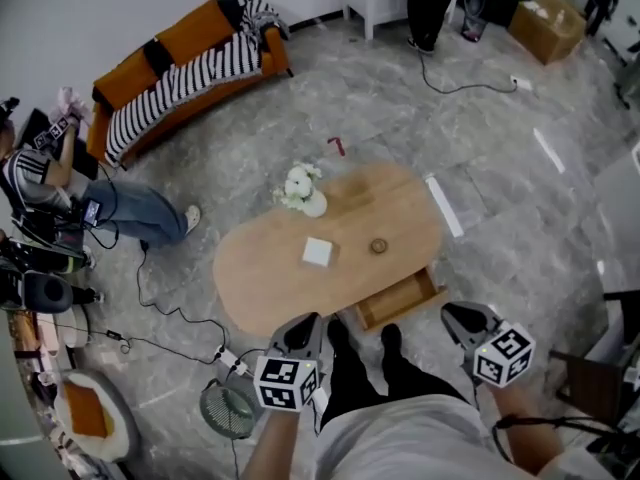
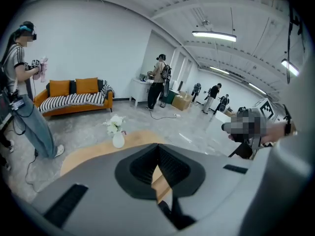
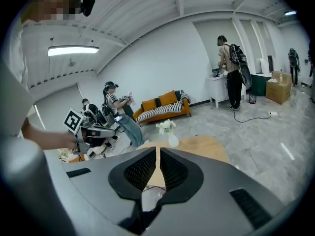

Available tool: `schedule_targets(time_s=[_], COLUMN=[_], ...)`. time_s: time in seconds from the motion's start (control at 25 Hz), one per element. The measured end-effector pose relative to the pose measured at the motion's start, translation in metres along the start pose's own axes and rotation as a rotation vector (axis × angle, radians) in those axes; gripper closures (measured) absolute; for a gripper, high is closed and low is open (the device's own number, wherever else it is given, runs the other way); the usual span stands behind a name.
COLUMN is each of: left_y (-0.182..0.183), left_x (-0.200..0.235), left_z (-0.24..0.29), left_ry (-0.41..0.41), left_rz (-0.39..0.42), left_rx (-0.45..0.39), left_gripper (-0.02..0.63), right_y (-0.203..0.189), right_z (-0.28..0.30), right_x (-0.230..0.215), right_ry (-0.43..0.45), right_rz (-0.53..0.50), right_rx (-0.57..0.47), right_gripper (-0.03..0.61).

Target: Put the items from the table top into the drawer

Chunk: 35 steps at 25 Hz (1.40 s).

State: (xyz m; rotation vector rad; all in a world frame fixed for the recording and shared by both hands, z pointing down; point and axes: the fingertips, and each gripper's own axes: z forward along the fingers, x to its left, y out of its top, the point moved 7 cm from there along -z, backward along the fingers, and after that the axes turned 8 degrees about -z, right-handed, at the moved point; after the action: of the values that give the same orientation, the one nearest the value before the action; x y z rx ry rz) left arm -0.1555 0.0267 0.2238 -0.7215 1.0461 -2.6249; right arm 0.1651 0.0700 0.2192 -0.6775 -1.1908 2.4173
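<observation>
While the drawer [image 1: 405, 296] stands pulled out, step: getting ready for the first pick. I see nothing inside the drawer yet, so I think the job is only at its start.
Left gripper [image 1: 308, 323]: low at the near edge of the table [image 1: 260, 278]. Its fingers are shut tight and nothing is between them.
Right gripper [image 1: 456, 314]: low too, just beside the right end of the drawer. Its fingers are pressed together and hold nothing.
Table: oval and made of wood, with 3 things on top.
Drawer: on the near side of the table, between the 2 grippers. It is open.
White square thing [image 1: 318, 252]: lies flat in the middle of the table, nearer the left gripper.
Small round brown thing [image 1: 378, 246]: sits to the right of the white square thing, apart from it and up from the drawer. It is too small to tell what it is.
Vase [image 1: 303, 190]: stands upright at the far edge with white flowers in it.
Next move: I think the left gripper or the right gripper must open its fingers first, because shut fingers cannot grab. Then it must reach over the table and come down with 1 finger on each side of a thing. The vase is tall and may tip, so it needs a slow, soft grab.
Count: 2 grippers, 1 table, 1 drawer, 1 vase, 1 white square thing, 1 small round brown thing. That makes 3 things to put away.
</observation>
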Motion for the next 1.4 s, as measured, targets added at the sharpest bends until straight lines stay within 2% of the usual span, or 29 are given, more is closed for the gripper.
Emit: schedule_targets(time_s=[0.52, 0.68, 0.92, 1.4], left_y=[-0.022, -0.035, -0.045, -0.077], left_x=[0.071, 0.091, 0.113, 0.163], left_z=[0.052, 0.066, 0.097, 0.174], left_ry=[-0.052, -0.060, -0.075, -0.068], left_rz=[-0.027, 0.009, 0.120, 0.146], left_rx=[0.084, 0.104, 0.113, 0.189], left_gripper=[0.612, 0.612, 0.612, 0.612], right_y=[-0.017, -0.027, -0.042, -0.078], right_z=[0.074, 0.095, 0.120, 0.162], right_x=[0.032, 0.043, 0.054, 0.043], right_ry=[-0.040, -0.053, -0.070, -0.083], right_rz=[0.061, 0.070, 0.111, 0.183], right_rx=[0.029, 0.043, 0.072, 0.127], right_gripper=[0.529, 0.529, 0.529, 0.529])
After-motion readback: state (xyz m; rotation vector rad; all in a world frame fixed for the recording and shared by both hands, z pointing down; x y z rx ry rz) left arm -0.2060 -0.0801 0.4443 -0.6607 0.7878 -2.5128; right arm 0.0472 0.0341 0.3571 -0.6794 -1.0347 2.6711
